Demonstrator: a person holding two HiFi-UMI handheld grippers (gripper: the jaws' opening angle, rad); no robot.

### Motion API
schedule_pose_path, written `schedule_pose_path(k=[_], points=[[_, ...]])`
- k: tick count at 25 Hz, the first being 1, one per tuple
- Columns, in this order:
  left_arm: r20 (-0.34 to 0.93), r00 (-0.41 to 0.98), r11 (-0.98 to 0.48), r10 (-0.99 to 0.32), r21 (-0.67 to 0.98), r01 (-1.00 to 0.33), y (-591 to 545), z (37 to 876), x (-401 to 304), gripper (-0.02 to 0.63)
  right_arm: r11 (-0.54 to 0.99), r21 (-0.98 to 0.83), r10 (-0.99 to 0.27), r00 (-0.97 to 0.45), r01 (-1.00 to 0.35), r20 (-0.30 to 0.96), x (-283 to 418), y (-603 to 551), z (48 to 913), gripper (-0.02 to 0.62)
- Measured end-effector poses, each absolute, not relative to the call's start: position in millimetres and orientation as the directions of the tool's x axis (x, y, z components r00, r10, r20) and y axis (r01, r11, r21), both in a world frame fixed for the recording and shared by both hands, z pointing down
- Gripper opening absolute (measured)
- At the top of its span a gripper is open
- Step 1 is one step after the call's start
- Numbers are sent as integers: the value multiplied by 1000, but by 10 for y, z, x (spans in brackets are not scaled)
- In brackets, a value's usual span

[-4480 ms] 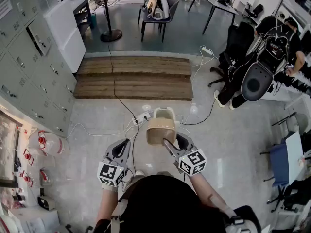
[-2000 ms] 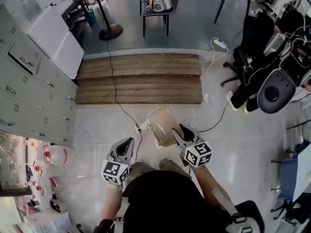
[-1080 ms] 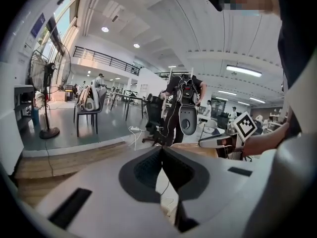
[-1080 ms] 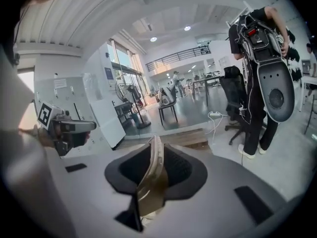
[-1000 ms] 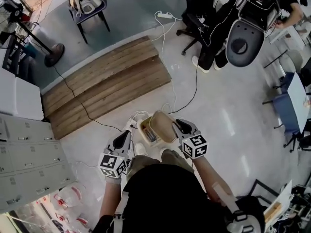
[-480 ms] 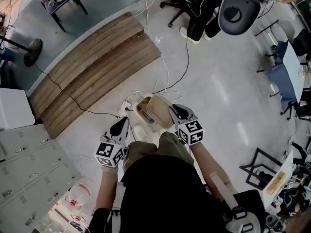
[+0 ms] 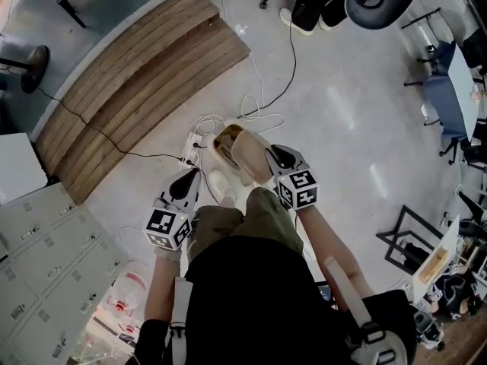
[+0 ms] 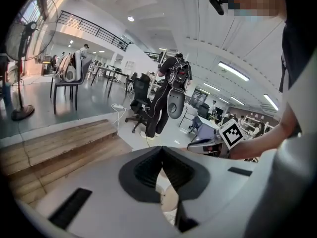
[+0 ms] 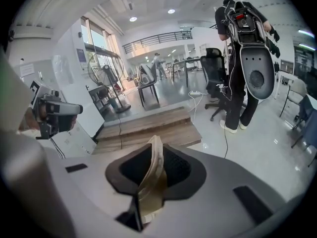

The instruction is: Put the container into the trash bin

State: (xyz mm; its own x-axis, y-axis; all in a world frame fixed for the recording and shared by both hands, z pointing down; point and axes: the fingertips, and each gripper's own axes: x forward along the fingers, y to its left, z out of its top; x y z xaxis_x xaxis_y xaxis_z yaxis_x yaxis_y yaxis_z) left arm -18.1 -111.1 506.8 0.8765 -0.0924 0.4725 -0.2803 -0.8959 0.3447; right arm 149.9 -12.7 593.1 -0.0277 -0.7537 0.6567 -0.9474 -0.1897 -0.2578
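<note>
The right hand-held gripper pinches the thin edge of the tan container tight between its jaws. The container sticks out just in front of this hand-held gripper, up off the floor. The open trash bin sits on the floor right beside the container, on its left. The left hand-held gripper is closed with nothing in it. It is off to the left of the container and not touching it.

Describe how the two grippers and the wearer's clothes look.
The left gripper and right gripper are grey, tapering shells with black ribbed pads. Each carries a white cube printed with black square markers. The person wears a black top and olive trousers.
</note>
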Motion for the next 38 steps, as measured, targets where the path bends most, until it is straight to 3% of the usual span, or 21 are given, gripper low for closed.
schedule_pose_path(k=[25, 38], points=[[538, 833, -818, -129, 417, -396, -1078, 6166, -777, 8, -150, -224, -612, -87, -963, 786, 1200, -427, 7582, 58], [534, 830, -749, -161, 481, -455, -1086, 6579, -784, 8, -125, -222, -463, -141, -967, 875, 1210, -650, 8617, 58]])
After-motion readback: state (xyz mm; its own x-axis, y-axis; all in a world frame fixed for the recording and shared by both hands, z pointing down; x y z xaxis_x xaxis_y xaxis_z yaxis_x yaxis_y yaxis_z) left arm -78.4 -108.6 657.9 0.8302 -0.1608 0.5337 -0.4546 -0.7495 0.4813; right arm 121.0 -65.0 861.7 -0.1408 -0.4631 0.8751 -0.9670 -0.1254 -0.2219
